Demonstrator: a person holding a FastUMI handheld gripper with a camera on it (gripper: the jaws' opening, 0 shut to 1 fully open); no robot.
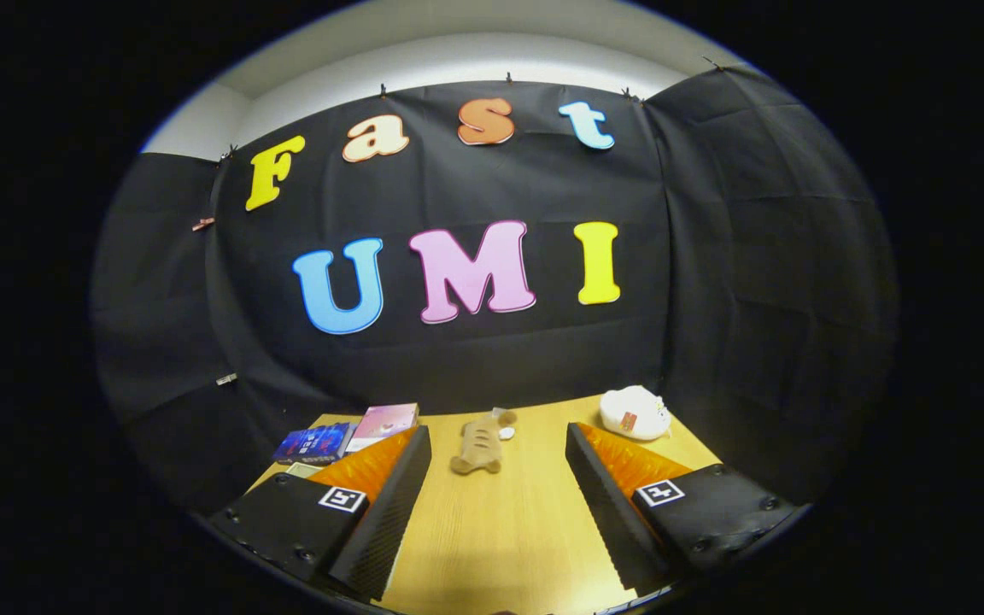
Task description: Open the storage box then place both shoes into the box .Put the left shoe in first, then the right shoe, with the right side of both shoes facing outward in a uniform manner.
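Fingers point(499, 444) spread wide, holding nothing, above wood-grain tabletop point(500, 530). Tan plush toy point(479, 446) just ahead between them; blue box point(314, 443), pink book point(383, 424), white rounded plush point(634, 412) beyond. Labels unreadable.

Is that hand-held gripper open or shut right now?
Open: the hand-held gripper has its fingers spread wide with bare wooden table between them, gripping nothing.

Black cloth wall point(475, 359) pinned on three sides, pale wooden table point(509, 530), white ceiling strip point(458, 60) brightly lit

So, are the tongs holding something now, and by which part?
Nothing is held. The tongs are open over the bare table; the plush toy lies beyond them.
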